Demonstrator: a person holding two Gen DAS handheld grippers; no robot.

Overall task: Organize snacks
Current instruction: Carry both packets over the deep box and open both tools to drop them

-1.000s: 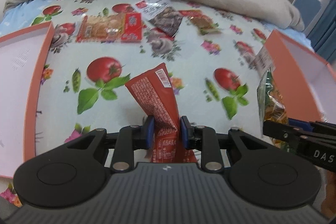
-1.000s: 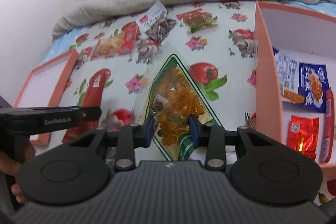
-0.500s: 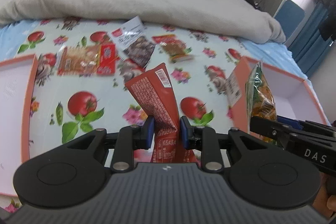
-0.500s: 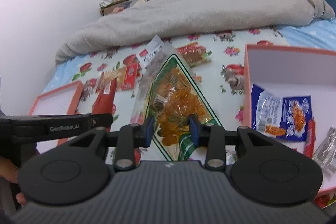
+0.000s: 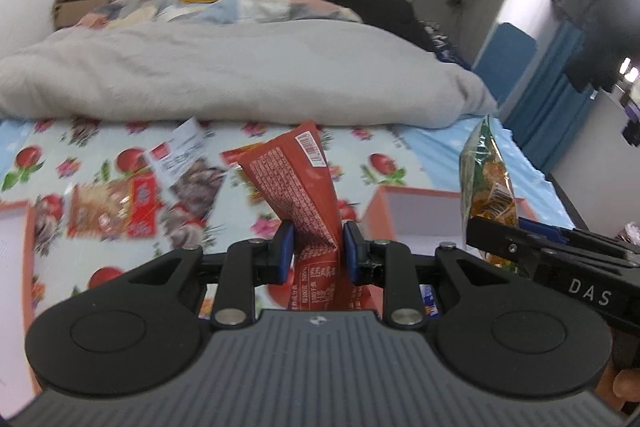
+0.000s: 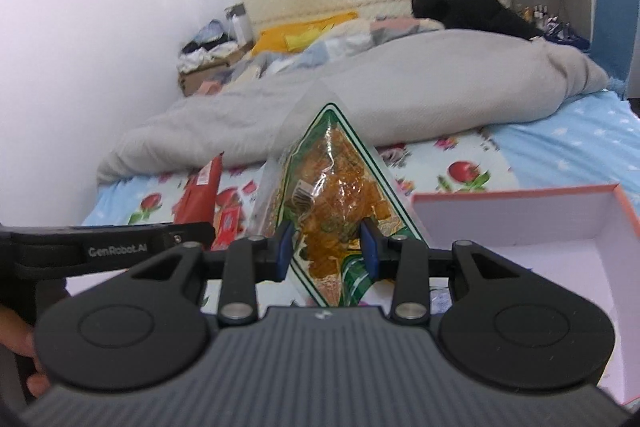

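Observation:
My left gripper is shut on a red snack packet that stands upright between its blue pads, lifted above the bed. My right gripper is shut on a clear green-edged bag of amber candies, also held in the air. In the left wrist view the candy bag and the right gripper show at the right; in the right wrist view the red packet shows at the left. The orange-walled box lies below and to the right.
Several snack packets lie on the tomato-print sheet: an orange-red one, a dark one with a white label. Another orange box's edge is at the far left. A grey blanket heaps across the bed behind.
Both grippers have risen with their packets and tilted up, so the sheet has dropped lower in view and the headboard and room now show. Neither grip has altered.

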